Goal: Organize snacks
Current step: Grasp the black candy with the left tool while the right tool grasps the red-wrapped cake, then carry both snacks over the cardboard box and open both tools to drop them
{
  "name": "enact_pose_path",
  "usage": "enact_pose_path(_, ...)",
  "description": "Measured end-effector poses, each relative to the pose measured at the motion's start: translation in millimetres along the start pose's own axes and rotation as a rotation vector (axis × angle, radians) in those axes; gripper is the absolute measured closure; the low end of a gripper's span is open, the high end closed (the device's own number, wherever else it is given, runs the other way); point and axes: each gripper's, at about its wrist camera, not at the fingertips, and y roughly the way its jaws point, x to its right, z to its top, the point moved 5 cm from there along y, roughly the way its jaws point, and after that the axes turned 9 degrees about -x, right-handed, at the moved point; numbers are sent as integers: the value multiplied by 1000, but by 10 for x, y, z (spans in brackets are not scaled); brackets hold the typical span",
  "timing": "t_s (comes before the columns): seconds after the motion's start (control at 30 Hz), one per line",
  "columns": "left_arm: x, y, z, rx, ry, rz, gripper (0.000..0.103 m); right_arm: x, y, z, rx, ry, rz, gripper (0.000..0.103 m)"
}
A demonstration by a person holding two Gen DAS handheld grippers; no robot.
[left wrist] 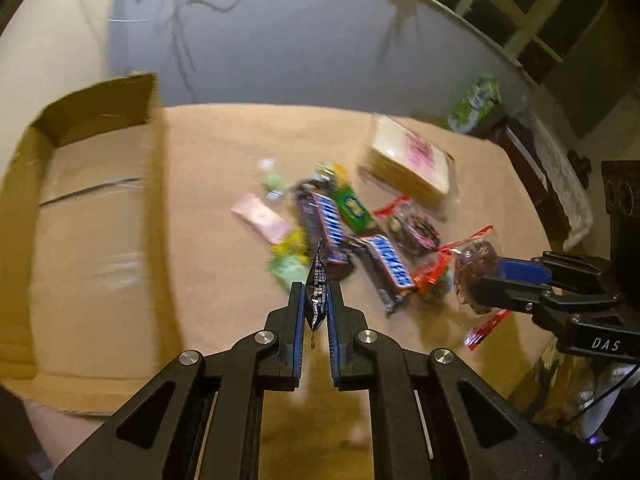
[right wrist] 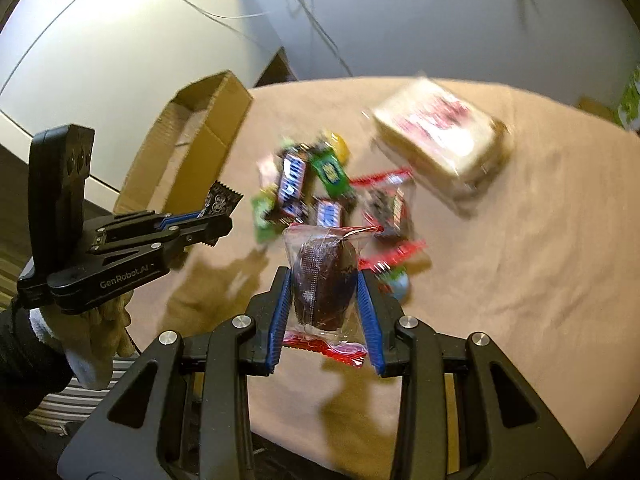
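Cardboard box (left wrist: pixel 92 216): open-topped, at the left of the left wrist view and upper left of the right wrist view; its floor (right wrist: pixel 176 128) looks bare where visible, the near part cut off by the frame edge.
Desk (right wrist: pixel 520 260): covered in tan cloth, carrying the loose snacks.
Snack pile (left wrist: pixel 340 220): centre of the frame, beside the box but apart from it; two blue-labelled chocolate bars (left wrist: pixel 390 262), a green packet (left wrist: pixel 354 206), a pink wrapper (left wrist: pixel 260 216) and red-edged clear packs, all smeared by blur.
Large flat pack (left wrist: pixel 412 164): cream with pink print, upper right of the pile, lettering unreadable.
Left gripper (left wrist: pixel 316 300): fingers pressed together on a small black sachet (left wrist: pixel 316 296), which stands upright between the pads, lifted off the cloth; its top pokes above the tips.
Right gripper (right wrist: pixel 324 292): fingers pinching a clear-wrapped chocolate cake (right wrist: pixel 324 280) across its sides, red wrapper seams showing above and below, raised off the desk.
Gloved hand (right wrist: pixel 96 336): under the left gripper, lower left of the right wrist view, partly hidden.
Hard to read: background cables and a green-and-white item at upper right are too blurred to name.
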Motion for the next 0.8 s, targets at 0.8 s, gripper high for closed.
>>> enact_pose_path(0.8, -1123, -708, -139, 128, -209, 312, 94, -1522, 507, 885, -36, -327, 64, 68)
